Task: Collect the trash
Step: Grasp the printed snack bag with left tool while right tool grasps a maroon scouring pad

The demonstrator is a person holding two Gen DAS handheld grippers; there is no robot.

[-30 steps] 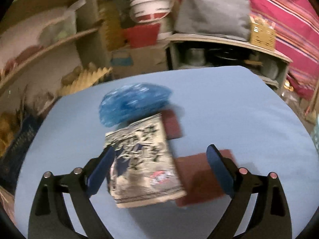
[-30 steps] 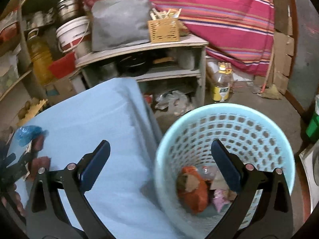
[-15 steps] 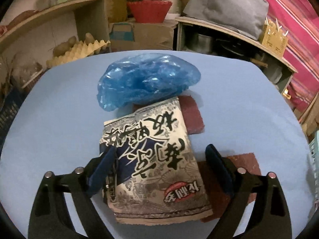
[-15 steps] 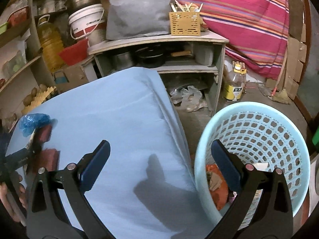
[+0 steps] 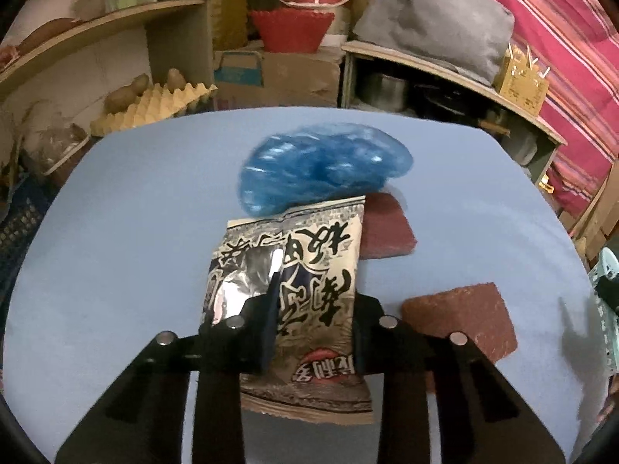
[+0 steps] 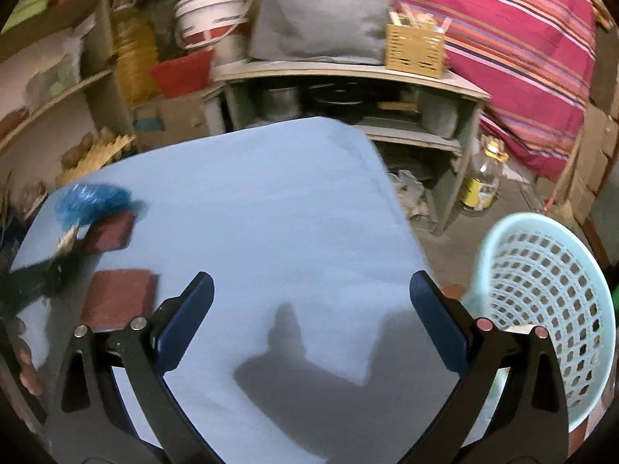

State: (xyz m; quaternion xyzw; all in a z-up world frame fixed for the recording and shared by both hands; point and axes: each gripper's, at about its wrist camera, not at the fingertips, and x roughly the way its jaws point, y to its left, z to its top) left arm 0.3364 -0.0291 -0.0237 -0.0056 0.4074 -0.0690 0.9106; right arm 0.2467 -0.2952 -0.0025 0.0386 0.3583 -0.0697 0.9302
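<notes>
Now left gripper [image 5: 313, 309] clamps one snack bag [image 5: 305, 270]; right gripper [image 6: 309, 321] spread, empty; two brown pads [image 5: 460, 321].

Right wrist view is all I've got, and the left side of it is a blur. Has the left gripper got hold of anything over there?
Observer: Yes. The left gripper is shut on a snack wrapper, squeezing it from both sides.
Operator: What else is lying near it?
Observer: A crumpled blue plastic bag lies just beyond the wrapper, and the wrapper's far edge overlaps it.
Operator: I can make out dark red patches. What are they?
Observer: Two flat reddish-brown pieces on the blue table; the far one is partly under the wrapper, the near one lies clear to its right.
</notes>
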